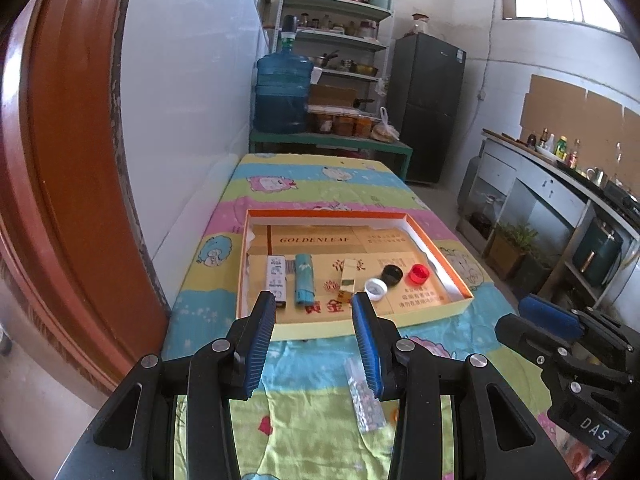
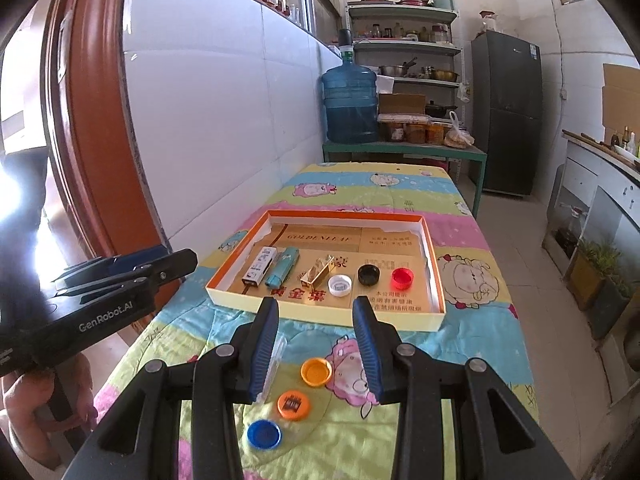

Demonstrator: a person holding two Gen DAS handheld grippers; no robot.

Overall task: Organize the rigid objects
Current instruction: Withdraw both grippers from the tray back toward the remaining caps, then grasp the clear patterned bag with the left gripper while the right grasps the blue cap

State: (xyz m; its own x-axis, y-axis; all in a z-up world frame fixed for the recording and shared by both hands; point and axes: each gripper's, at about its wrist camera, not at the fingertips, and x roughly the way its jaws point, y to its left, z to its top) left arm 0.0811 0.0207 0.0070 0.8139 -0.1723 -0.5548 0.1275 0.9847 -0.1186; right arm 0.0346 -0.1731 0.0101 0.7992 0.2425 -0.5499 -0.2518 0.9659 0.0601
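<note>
Table (image 2: 460, 240) under a cartoon quilt, long side against the tiled wall. Shallow box lid (image 2: 434, 276) sits mid-table as the collecting tray, open side up, so things can be dropped in from above. Inside, one row along the near edge: white lighter (image 2: 259, 265), teal lighter (image 2: 283, 265), gold box (image 2: 318, 274), then white cap (image 2: 340, 284), black cap (image 2: 369, 274), red cap (image 2: 402, 278); like beside like, apparently sorted by kind. Still out on the quilt near the right claw (image 2: 316, 338): clear lighter (image 2: 276, 356) just beside its left finger, two orange caps (image 2: 316, 371), blue cap (image 2: 264, 434). Right claw wide, empty, above these; probably next to pick. Left claw (image 1: 314, 336) wide, empty, short of the lid.
</note>
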